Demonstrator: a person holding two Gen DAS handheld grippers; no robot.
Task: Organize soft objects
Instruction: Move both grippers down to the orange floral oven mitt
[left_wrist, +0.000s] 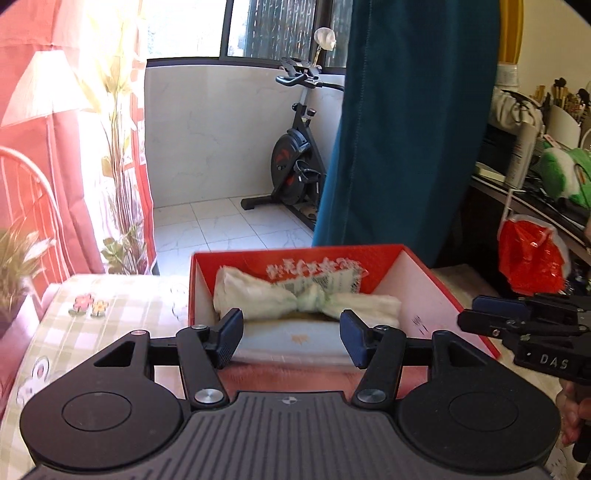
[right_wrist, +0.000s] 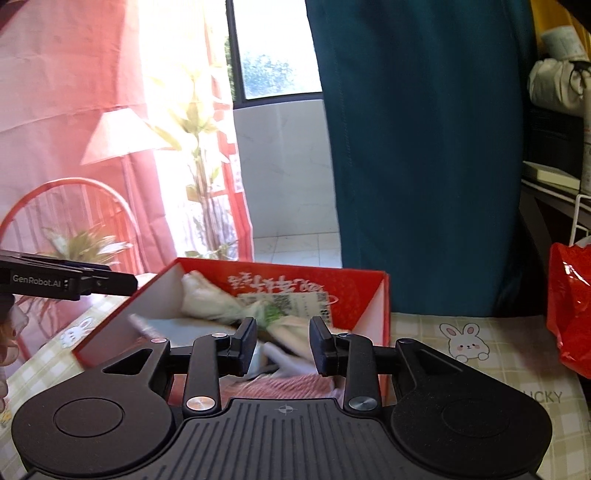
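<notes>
1. Left wrist view: we hold the left gripper (left_wrist: 291, 338) with jaws apart, empty; the knotted white cloth (left_wrist: 306, 299) lies inside the red box (left_wrist: 436, 291)
2. Our right gripper (right_wrist: 282, 345) hovers over the box, jaws parted, gripping nothing

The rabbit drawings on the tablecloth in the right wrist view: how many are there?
2. One rabbit is right of the red box; a fainter rabbit is left of it. The box or grippers may hide more.

My left gripper (left_wrist: 291, 338) jaws apart, nothing between pads. Beyond fingertips: red box (left_wrist: 439, 280) on checked tablecloth (left_wrist: 110, 314), knotted white cloth (left_wrist: 306, 299) inside. My right gripper (left_wrist: 480, 314) at right edge.
</notes>
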